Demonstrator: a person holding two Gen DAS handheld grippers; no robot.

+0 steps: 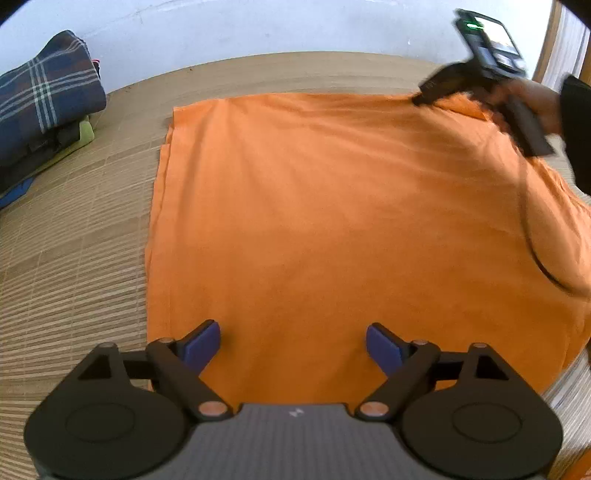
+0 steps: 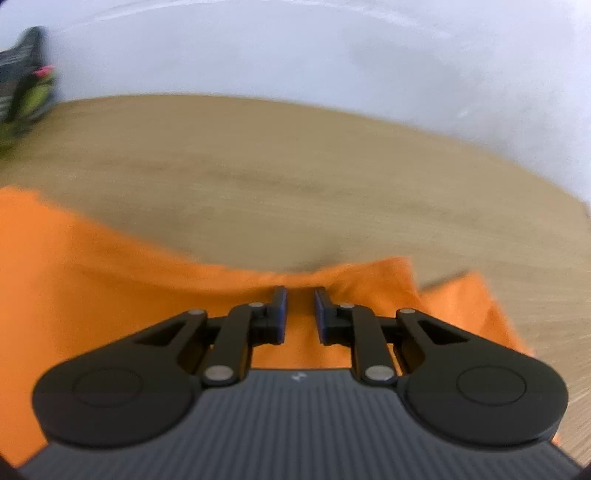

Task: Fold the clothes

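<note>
An orange shirt [image 1: 332, 221] lies spread flat on a woven mat [image 1: 74, 258]. My left gripper [image 1: 293, 345] is open wide, its blue pads over the shirt's near edge, holding nothing. My right gripper [image 1: 424, 96] is at the shirt's far right corner, held by a hand. In the right wrist view the right gripper [image 2: 300, 310] has its jaws narrowed with a small gap, over a raised fold of the orange shirt [image 2: 110, 277] at its far edge. That view is blurred, and a grip on the cloth is unclear.
A stack of folded clothes with a dark plaid piece [image 1: 44, 99] on top sits at the far left by the white wall [image 1: 258, 26]; it also shows blurred in the right wrist view [image 2: 26, 85]. The mat [image 2: 295, 177] continues beyond the shirt.
</note>
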